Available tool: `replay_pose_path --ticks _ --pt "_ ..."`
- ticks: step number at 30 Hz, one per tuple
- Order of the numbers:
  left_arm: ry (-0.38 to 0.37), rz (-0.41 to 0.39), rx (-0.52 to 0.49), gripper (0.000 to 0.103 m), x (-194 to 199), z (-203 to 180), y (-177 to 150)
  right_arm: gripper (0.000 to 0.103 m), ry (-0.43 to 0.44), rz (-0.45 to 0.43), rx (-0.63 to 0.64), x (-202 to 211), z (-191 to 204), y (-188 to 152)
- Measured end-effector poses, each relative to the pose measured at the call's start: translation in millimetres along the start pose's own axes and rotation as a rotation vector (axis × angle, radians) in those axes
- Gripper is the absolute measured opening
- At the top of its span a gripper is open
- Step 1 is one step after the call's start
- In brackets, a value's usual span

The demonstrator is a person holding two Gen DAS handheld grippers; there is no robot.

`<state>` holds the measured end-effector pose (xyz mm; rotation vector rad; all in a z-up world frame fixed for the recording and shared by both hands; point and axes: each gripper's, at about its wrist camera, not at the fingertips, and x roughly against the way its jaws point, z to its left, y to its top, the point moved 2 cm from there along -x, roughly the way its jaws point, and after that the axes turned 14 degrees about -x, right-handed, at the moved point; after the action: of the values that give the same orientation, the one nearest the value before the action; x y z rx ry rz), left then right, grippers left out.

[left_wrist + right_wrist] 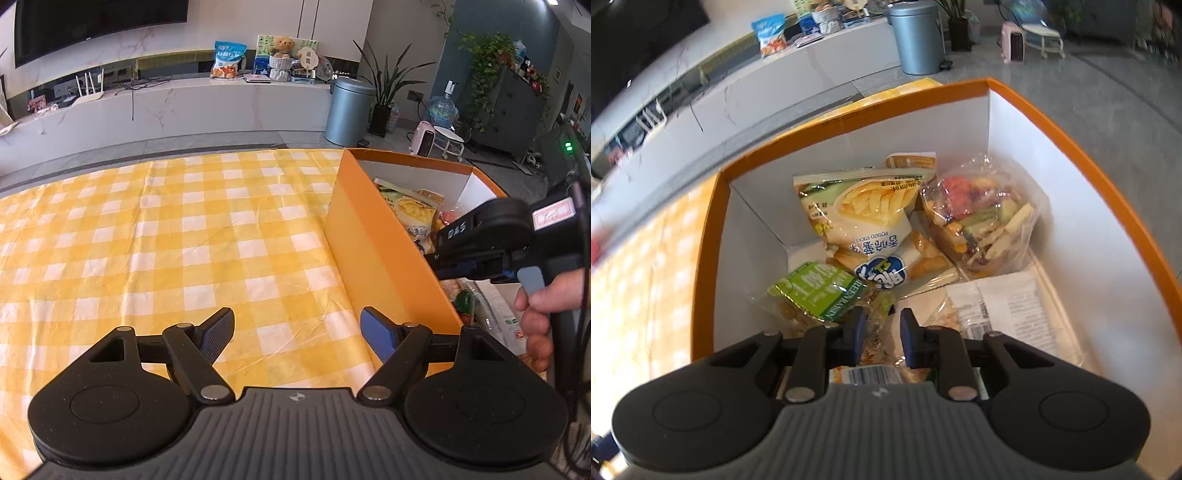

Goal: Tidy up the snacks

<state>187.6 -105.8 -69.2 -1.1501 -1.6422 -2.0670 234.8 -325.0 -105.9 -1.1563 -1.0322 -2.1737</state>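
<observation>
Over the orange box [1071,147] the right tool [880,334] is pressed together, the left tool [297,332] spread.

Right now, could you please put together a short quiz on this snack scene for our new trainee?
1. True or false: the left hand-held gripper holds a snack over the yellow checked tablecloth.
2. Which packet lies nearest the orange box's far wall? A potato sticks bag; B green raisin packet; C white printed packet.
3. Fill in: the clear bag of mixed vegetable chips lies in the box's far ____ corner in the right wrist view.

Key: 1 false, its jaws are open with nothing between them; 2 A; 3 right.
</observation>
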Motion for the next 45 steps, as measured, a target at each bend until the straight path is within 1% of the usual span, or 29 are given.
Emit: replay_pose_path --ticks 1,3,4,6,7,8,9,11,13,14,15,16,17,18,19,21,22,26,27,34,36,38,40,41,42,44,45 --pt "0.005 0.0 0.002 0.091 0 0 -2 0.009 0.036 0.019 -0.029 -2 -4 2" --pt "0.005 0.004 0.015 0.091 -1 -1 -4 0.01 0.119 0.033 -0.063 -1 -8 5" --pt "0.001 0.006 0.023 0.091 -2 0 -6 0.01 0.178 0.028 -0.061 2 -8 5" --pt "-0.006 0.006 0.029 0.091 0 -1 -10 0.01 0.325 -0.006 -0.019 16 -5 1" --pt "-0.007 0.006 0.029 0.091 0 -1 -11 0.01 0.354 -0.049 0.023 26 -1 -2" --pt "-0.005 0.008 0.025 0.091 1 -2 -13 0.012 0.31 -0.083 0.068 34 2 -6" --pt "-0.004 0.012 0.02 0.091 2 -4 -16 0.022 0.231 -0.11 0.1 39 4 -9" --pt "-0.005 0.018 0.011 0.091 2 -7 -18 0.031 0.072 -0.141 0.096 40 -3 -11" --pt "-0.009 0.024 0.009 0.091 0 -9 -20 0.032 -0.053 -0.113 0.048 33 -19 -8" --pt "-0.012 0.026 0.01 0.091 -1 -10 -20 0.036 -0.103 -0.076 0.033 27 -28 -7" --pt "-0.011 0.026 0.013 0.091 -1 -11 -21 0.039 -0.122 -0.036 0.014 24 -36 -7" --pt "-0.007 0.024 0.016 0.091 0 -12 -21 0.042 -0.103 -0.038 0.016 27 -36 -7" --pt "0.0 0.02 0.016 0.091 1 -12 -22 0.05 -0.075 -0.004 0.037 27 -33 -8" --pt "0.006 0.018 0.01 0.091 1 -13 -22 0.055 -0.064 0.023 0.088 26 -27 -13" --pt "0.013 0.016 0.003 0.091 2 -14 -22 0.055 -0.083 0.029 0.143 25 -21 -17" --pt "0.026 0.016 -0.001 0.091 3 -14 -22 0.055 -0.127 0.036 0.202 25 -13 -22" --pt "0.029 0.017 0.0 0.091 3 -13 -22 0.055 -0.127 0.04 0.204 26 -13 -23" --pt "0.023 0.019 0.008 0.091 3 -14 -22 0.054 -0.077 0.051 0.125 33 -23 -11" --pt "0.023 0.018 0.006 0.091 4 -15 -22 0.053 -0.074 0.047 0.123 36 -23 -11" --pt "0.008 0.006 0.006 0.091 16 -21 -16 0.053 -0.082 -0.014 0.124 47 -25 -19" --pt "0.017 -0.007 0.005 0.091 24 -22 -12 0.053 -0.073 -0.04 0.127 51 -24 -20" --pt "0.041 -0.041 -0.005 0.091 37 -24 -7 0.054 -0.055 -0.072 0.137 61 -21 -24" --pt "0.072 -0.078 -0.02 0.091 52 -27 -2 0.059 -0.037 -0.111 0.152 71 -15 -28" --pt "0.086 -0.093 -0.027 0.091 59 -28 1 0.066 -0.031 -0.132 0.157 77 -12 -30" --pt "0.092 -0.11 -0.034 0.092 66 -30 4 0.07 -0.025 -0.159 0.157 84 -9 -32" --pt "0.094 -0.143 -0.035 0.092 82 -33 7 0.072 -0.012 -0.218 0.155 99 -3 -36" --pt "0.095 -0.156 -0.034 0.092 89 -35 8 0.079 -0.001 -0.252 0.147 109 -2 -40"
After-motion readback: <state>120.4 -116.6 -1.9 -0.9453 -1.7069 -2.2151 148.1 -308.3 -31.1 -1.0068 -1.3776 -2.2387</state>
